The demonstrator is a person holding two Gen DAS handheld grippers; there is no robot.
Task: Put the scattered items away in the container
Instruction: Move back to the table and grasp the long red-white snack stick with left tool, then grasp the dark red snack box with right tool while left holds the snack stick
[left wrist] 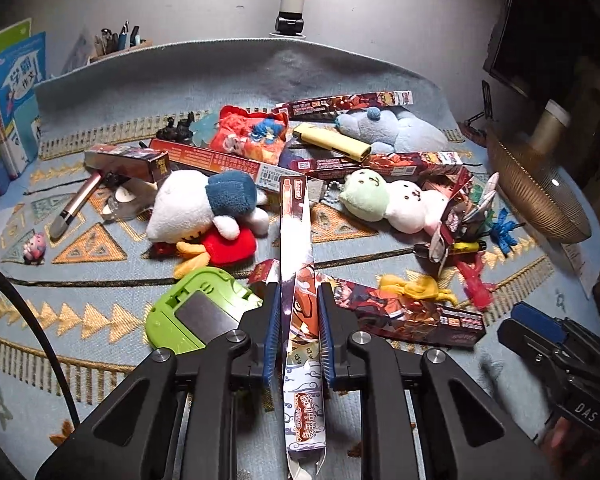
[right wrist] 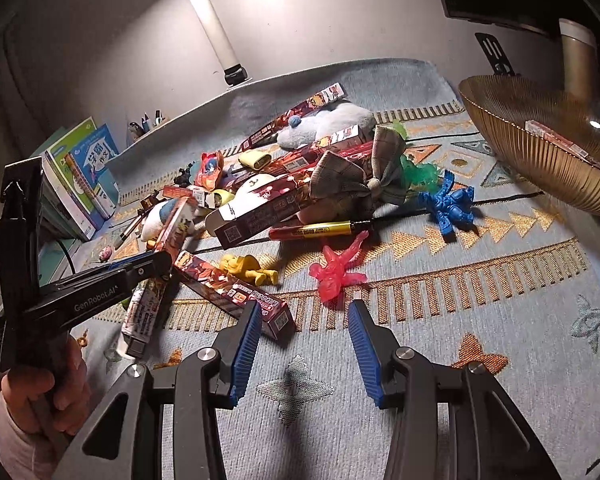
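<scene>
With our left tool (left wrist: 299,334) clamped on a long printed box (left wrist: 296,264) and our right tool (right wrist: 302,350) half-open and empty, one box lies in the bowl (right wrist: 540,160) far right; most clutter ahead remains.

Both wrist cameras ride low and close over the patterned rug (left wrist: 100,280), angled downward toward the wall; each catches the gold bowl (right wrist: 540,160) at right.

"GenRobot.AI" stands in pale letters on the side of the left gripper (right wrist: 148,266). "DAS" is printed on the black body of the right gripper (left wrist: 536,322). The long box (left wrist: 300,296) carries Chinese characters too small to read surely.
</scene>
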